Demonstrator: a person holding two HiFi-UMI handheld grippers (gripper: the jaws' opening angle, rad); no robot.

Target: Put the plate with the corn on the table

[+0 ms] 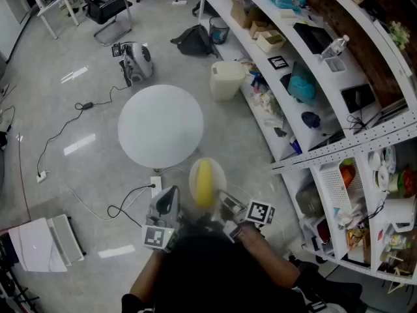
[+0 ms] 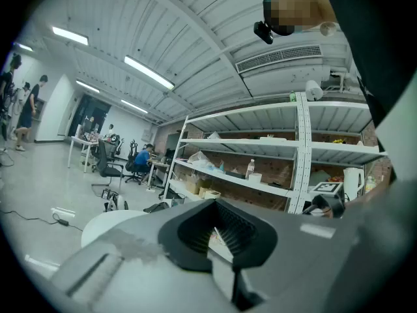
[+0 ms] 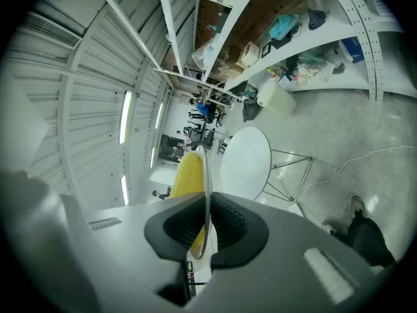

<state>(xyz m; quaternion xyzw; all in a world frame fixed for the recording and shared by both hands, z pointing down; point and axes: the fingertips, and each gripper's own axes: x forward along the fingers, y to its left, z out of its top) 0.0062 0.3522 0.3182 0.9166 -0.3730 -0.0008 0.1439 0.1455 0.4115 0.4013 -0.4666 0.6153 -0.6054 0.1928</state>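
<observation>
A round white surface [image 1: 161, 126] stands on the floor ahead. A white bin [image 1: 226, 79] and a long shelf rack [image 1: 306, 64] lie past it to the right. Cables [image 1: 127, 204] and a power strip [image 1: 156, 186] trail on the floor just before it. The right claw [image 3: 207, 230] is clamped on the rim of the plate [image 1: 220, 178], held in the air short of the surface's near edge, with the corn [image 1: 204, 182] lying on it. The left claw [image 2: 218, 237] is closed on nothing, beside the plate.

Glossy grey floor [image 1: 58, 64], white shelving [image 1: 228, 15] w/ clutter, office chairs [image 1: 107, 8], ceiling strip lights [image 2: 148, 72]
</observation>
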